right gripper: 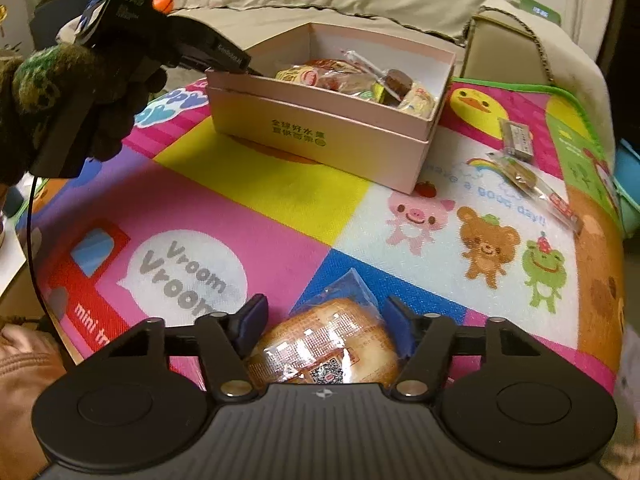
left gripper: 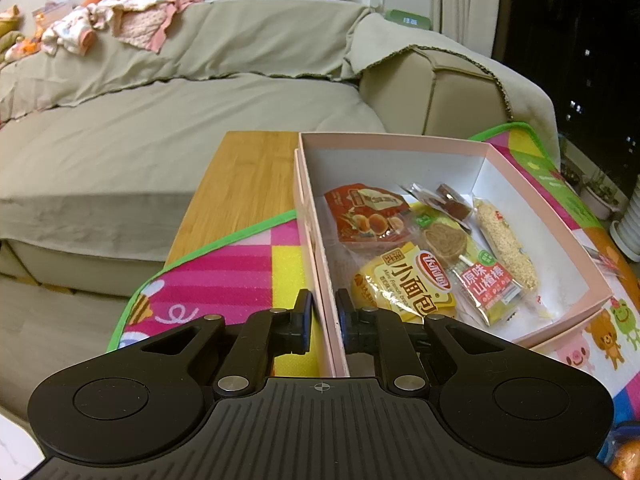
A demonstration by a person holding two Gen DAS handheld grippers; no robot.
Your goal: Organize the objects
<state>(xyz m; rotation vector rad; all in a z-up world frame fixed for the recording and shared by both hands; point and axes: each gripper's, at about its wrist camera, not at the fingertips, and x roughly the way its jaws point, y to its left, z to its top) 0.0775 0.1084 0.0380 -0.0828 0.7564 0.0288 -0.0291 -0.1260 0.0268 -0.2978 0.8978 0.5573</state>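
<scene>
A pink box (left gripper: pixel 400 145) holds several wrapped snacks, among them a yellow bread packet (left gripper: pixel 404 284). My left gripper (left gripper: pixel 323 312) is shut on the box's left wall, one finger outside, one inside. The box also shows in the right wrist view (right gripper: pixel 320 132), with the left gripper (right gripper: pixel 244 68) on its left rim. My right gripper (right gripper: pixel 324 320) is open around a wrapped bun (right gripper: pixel 324 344) lying on the mat; its pads do not touch the wrapper. Two more wrapped snacks (right gripper: pixel 518 140) (right gripper: pixel 532 184) lie on the mat right of the box.
A colourful cartoon play mat (right gripper: pixel 240 200) covers the wooden table (left gripper: pixel 248 184). A beige-covered sofa (left gripper: pixel 160 120) stands behind, with clothes (left gripper: pixel 120 20) piled on it. A dark window is at the far right.
</scene>
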